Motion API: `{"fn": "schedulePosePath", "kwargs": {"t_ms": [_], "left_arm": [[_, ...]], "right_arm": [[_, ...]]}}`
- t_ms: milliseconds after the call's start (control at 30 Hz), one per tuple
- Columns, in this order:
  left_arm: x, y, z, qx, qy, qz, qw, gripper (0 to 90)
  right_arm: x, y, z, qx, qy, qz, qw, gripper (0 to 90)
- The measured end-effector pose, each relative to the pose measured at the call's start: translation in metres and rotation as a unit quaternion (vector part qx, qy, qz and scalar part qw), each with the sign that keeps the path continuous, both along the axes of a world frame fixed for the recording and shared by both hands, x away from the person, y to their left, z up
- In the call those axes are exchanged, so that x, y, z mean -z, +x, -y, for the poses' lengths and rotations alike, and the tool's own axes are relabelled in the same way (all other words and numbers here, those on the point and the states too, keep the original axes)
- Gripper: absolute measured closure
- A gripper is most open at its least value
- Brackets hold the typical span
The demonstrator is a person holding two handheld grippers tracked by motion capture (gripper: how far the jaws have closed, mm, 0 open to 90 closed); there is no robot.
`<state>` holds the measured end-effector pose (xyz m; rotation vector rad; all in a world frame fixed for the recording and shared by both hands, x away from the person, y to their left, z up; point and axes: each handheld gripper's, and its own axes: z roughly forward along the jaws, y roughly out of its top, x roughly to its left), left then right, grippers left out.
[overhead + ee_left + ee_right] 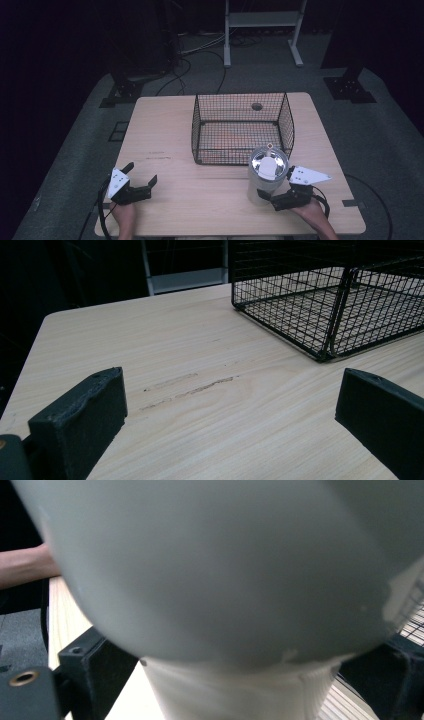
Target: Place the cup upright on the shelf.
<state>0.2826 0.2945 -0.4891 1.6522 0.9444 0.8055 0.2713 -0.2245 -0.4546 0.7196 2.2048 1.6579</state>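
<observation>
Near the counter's [165, 200] front right, the right gripper's [280, 196] fingers are clamping the upright white cylindrical container [265, 175] just before the wire basket [242, 127], while the left gripper [142, 182] is idling open.

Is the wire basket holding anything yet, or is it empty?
Empty. The high view shows bare mesh floor inside the wire basket; the white container stands outside its front corner, gripped by the right gripper.
</observation>
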Motion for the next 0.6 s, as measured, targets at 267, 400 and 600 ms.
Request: {"fn": "schedulePosePath", "kwargs": {"t_ms": [267,400,600], "left_arm": [[0.0,0.0,0.0001,0.0,0.0,0.0,1.0,0.0],[0.0,0.0,0.0,0.0,0.0,0.0,1.0,0.0],[0.0,-0.0002,0.0,0.001,-0.001,0.001,1.0,0.0]], "right_arm": [[0.0011,0.0016,-0.0035,0.002,0.005,0.005,1.0,7.1],[0.0017,0.0027,-0.0054,0.002,0.006,0.007,1.0,7.2],[0.0028,0.0024,-0.0086,0.008,0.004,0.011,0.9999,7.9]]}}
